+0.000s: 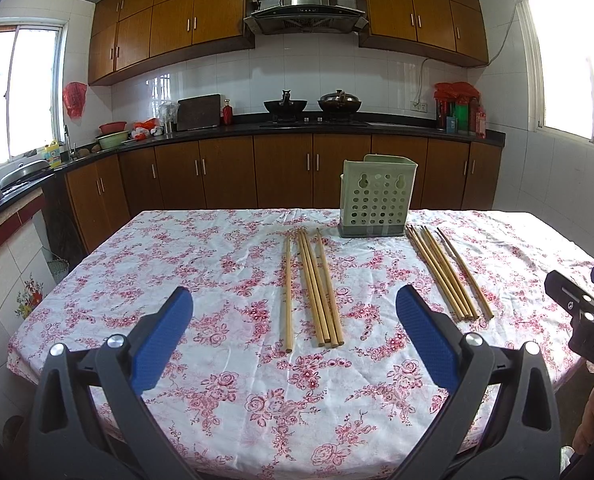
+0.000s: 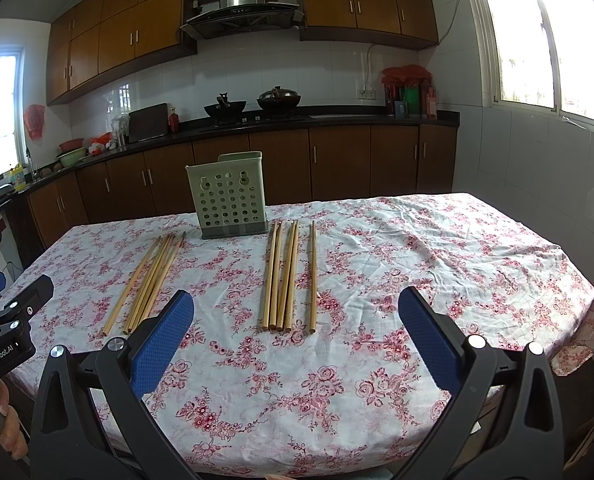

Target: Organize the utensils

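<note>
Chopsticks: two bundles, left bundle and right bundle, flat on floral tablecloth
Holder: green perforated caddy, upright between them
Left gripper: fingers apart, empty
Right gripper: fingers apart, empty

A home kitchen: wooden wall cabinets and a steel range hood fill the top of the frame, two woks sit on a black countertop mid-frame, and a floral tablecloth covers the foreground table.
</note>
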Motion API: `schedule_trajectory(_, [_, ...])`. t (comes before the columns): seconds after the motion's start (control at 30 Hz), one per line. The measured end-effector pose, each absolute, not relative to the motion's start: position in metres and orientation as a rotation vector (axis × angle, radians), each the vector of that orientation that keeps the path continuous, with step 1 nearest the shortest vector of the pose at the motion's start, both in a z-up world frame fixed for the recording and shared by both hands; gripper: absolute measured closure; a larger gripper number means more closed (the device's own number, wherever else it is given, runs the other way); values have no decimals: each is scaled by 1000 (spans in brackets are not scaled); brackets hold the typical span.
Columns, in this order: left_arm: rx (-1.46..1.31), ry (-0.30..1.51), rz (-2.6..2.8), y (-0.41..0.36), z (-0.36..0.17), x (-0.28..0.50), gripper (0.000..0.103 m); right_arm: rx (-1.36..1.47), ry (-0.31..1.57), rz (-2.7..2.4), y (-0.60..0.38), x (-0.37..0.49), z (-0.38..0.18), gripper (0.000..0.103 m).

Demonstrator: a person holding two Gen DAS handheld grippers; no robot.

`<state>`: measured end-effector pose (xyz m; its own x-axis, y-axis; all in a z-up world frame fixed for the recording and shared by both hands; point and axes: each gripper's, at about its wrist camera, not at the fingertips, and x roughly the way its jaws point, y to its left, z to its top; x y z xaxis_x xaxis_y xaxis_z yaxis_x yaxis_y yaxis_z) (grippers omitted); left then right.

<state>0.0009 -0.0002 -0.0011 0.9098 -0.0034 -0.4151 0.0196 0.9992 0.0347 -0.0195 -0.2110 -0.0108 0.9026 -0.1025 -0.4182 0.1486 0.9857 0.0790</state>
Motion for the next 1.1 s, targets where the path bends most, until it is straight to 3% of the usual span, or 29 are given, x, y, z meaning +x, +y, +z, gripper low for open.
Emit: schedule_trajectory(1.1, [41,452,14,-2,-14,7,4,120,443,-131,-213,-15,-16,2])
